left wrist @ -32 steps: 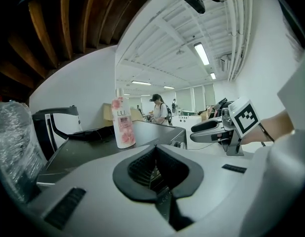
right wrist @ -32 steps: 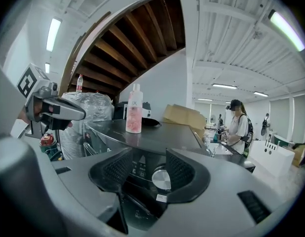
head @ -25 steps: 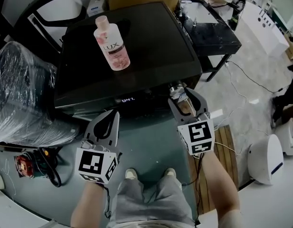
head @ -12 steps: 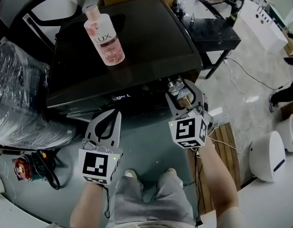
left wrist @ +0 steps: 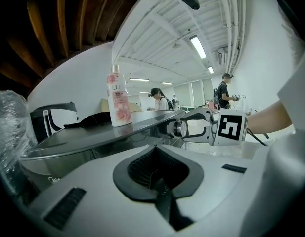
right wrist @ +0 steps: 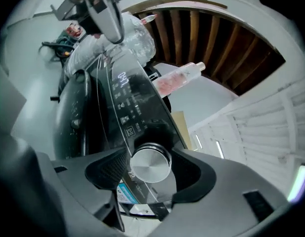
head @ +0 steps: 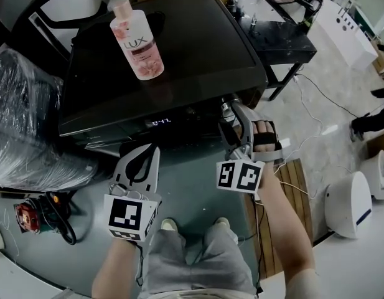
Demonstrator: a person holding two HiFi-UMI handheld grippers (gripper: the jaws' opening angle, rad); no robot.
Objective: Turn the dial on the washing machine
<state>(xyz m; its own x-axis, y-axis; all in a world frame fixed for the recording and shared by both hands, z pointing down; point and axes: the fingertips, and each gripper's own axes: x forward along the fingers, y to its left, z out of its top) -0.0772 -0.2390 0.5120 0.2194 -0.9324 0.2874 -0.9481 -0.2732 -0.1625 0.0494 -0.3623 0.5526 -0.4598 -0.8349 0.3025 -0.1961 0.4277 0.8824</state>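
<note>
The black washing machine (head: 179, 48) stands in front of me, its lit display (head: 160, 122) on the front panel. Its round silver dial (right wrist: 150, 163) lies between the jaws of my right gripper (right wrist: 150, 171), which are opening; small gaps show beside the dial. In the head view the right gripper (head: 232, 120) is rolled onto its side at the dial (head: 228, 109) near the panel's right end. My left gripper (head: 140, 157) hangs shut and empty in front of the machine, left of the right one. From the left gripper view (left wrist: 158, 174) the dial (left wrist: 179, 129) shows side-on.
A pink soap bottle (head: 137, 39) stands on the machine's lid. A plastic-wrapped bundle (head: 27, 123) sits left of the machine, a black table (head: 279, 36) to its right. Wooden slats (head: 297, 185) and a white round device (head: 347, 204) are on the floor at right, a red tool (head: 27, 213) with cables at left.
My right gripper has rolled onto its side at the dial, its marker cube tipping left and down, and its jaws have widened. The left gripper has stayed put.
</note>
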